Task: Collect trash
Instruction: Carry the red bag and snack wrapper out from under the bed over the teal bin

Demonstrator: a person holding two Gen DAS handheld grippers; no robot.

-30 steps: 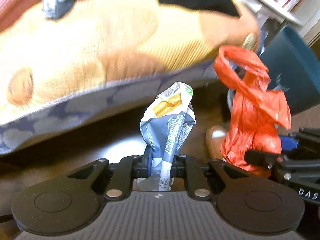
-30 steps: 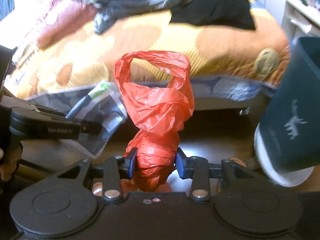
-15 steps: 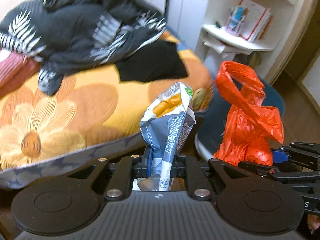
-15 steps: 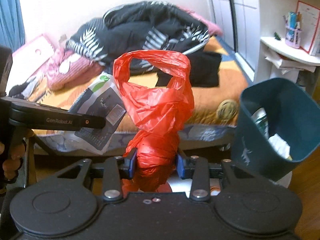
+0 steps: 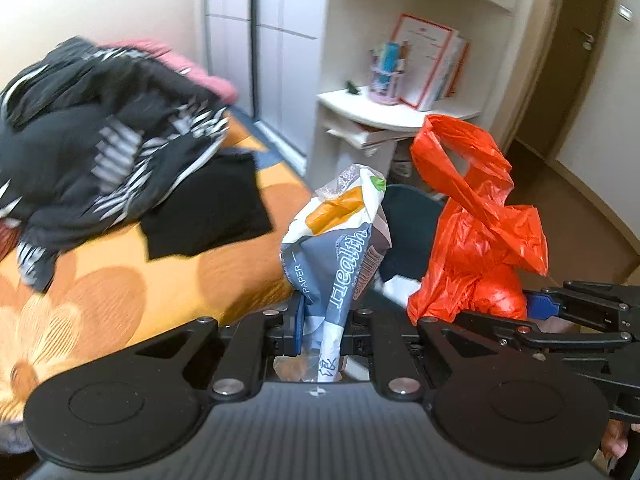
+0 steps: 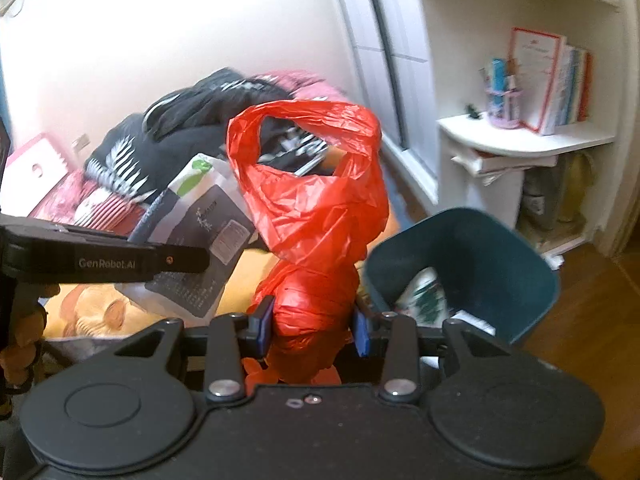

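Crumpled paper wrapper (image 5: 336, 256) stands pinched in the left gripper (image 5: 320, 330), its jaws nearly together. Beside it, the right gripper (image 6: 312, 330) clamps the bunched base of a red plastic bag (image 6: 312, 200) — both held above the bed (image 5: 132, 280), near a teal bin (image 6: 480, 256) with trash inside.

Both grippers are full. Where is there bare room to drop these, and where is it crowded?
Free: the teal bin, open-mouthed, only some trash at its bottom; the bare wood floor to its right; the orange bedspread in front of the black clothes. Crowded: the clothes pile, and the white shelf with its books. The right gripper holds the red bag, the left gripper the wrapper.
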